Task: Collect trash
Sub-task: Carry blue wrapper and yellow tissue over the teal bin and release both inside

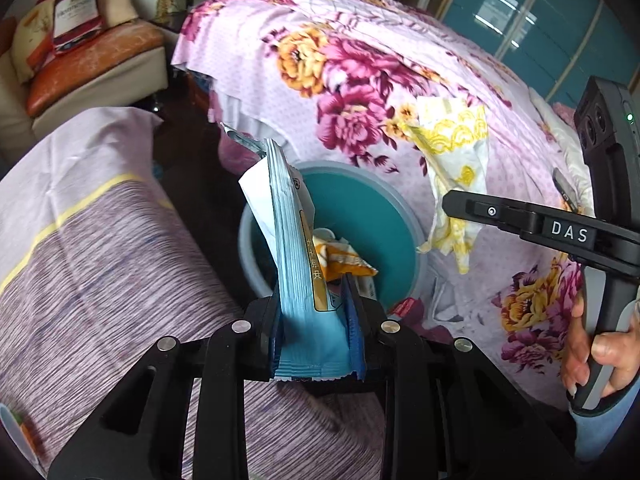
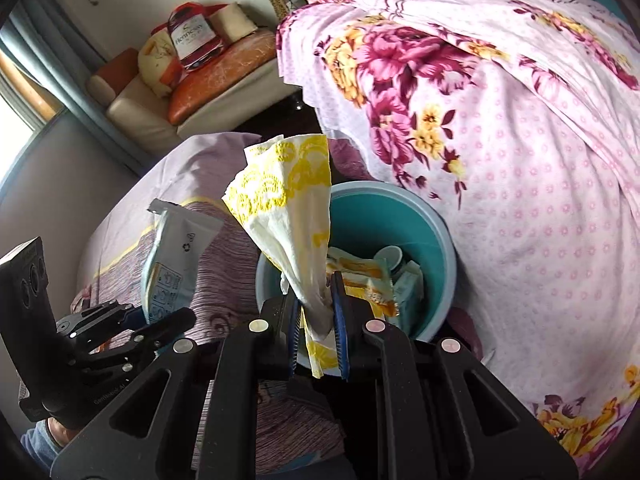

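My left gripper (image 1: 316,320) is shut on a light blue snack wrapper (image 1: 294,248) that stands upright above the teal bin (image 1: 364,200). My right gripper (image 2: 318,320) is shut on a crumpled white and yellow napkin (image 2: 288,216), which hangs over the same teal bin (image 2: 424,224). The bin holds several wrappers, among them an orange one (image 2: 366,276). In the left wrist view the right gripper (image 1: 452,204) comes in from the right with the napkin (image 1: 456,148) in its jaws. In the right wrist view the left gripper (image 2: 176,320) shows at the lower left, holding the wrapper (image 2: 176,256) seen from its pale back.
The bin stands on the floor between a bed with a pink flowered sheet (image 1: 360,60) and a purple striped cover (image 1: 100,248). A sofa with an orange cushion (image 2: 224,72) and a red bag (image 2: 192,36) stands behind. A hand (image 1: 600,344) grips the right gripper's handle.
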`<state>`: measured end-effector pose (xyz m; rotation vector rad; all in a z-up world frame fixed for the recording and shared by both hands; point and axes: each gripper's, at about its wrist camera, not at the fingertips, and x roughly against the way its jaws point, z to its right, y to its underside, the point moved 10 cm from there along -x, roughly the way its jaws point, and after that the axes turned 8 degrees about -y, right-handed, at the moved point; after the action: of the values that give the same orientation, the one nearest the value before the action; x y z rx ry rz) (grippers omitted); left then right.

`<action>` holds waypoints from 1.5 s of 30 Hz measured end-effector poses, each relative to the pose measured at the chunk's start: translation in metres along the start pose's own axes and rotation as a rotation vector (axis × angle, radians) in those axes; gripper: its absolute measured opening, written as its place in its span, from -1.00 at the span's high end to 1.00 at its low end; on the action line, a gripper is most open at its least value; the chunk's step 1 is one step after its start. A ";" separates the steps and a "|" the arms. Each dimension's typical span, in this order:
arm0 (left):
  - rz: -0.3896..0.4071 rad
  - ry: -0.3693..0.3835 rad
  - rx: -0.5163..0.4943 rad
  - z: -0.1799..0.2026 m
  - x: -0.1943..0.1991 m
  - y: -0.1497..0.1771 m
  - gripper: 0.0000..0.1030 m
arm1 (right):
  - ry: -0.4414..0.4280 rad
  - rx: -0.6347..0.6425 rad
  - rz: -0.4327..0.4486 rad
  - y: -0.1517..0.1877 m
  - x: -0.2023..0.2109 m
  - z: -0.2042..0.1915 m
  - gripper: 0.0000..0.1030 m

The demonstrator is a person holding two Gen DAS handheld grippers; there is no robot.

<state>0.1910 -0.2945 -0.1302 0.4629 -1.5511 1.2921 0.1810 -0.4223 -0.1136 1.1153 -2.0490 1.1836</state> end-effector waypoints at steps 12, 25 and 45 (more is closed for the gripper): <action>-0.057 0.029 -0.022 0.022 -0.039 -0.005 0.47 | 0.029 -0.041 -0.026 -0.002 -0.008 0.033 0.72; -0.093 0.047 -0.023 0.030 -0.065 -0.010 0.45 | 0.051 -0.063 -0.035 -0.004 -0.010 0.049 0.72; -0.095 -0.035 0.035 -0.004 -0.068 -0.005 -0.58 | 0.069 -0.056 -0.052 -0.008 -0.021 0.045 0.71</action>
<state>0.2247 -0.3136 -0.1867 0.5776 -1.5188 1.2457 0.1975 -0.4556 -0.1475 1.0799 -1.9773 1.1166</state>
